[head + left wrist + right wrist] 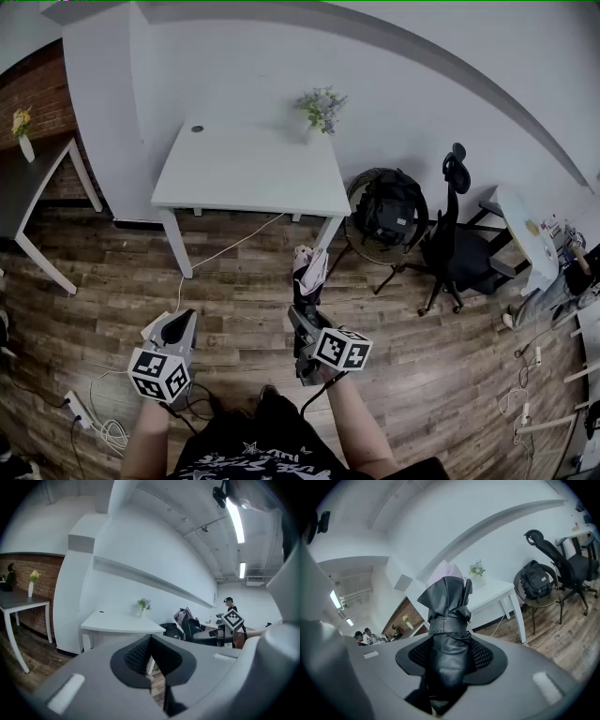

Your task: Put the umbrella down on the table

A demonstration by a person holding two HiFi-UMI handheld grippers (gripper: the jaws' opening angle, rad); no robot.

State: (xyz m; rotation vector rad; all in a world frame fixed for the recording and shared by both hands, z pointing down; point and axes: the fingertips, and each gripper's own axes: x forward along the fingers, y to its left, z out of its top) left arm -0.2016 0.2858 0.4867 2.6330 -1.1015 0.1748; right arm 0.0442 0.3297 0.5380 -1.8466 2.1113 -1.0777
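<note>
The right gripper is shut tight on the folded black umbrella with a strap round its middle — the pads squeeze its lower part and the rest sticks out in front. The left gripper has its jaws pressed together with nothing in them, and it is off to the left of the other one. The umbrella is in the air over the brown wooden floor. The white square table is well apart from it, so the putting-down has not begun. I think a few things could go wrong. The umbrella is held near one end, so the free end could pull it crooked or make it slip. A thin white cable hangs from the table down to the floor — a foot could catch it on the way. The small vase of flowers stands at the table's far corner, and a long swing could knock it over. If the umbrella lands near the edge, it could roll off when the jaws let go.
</note>
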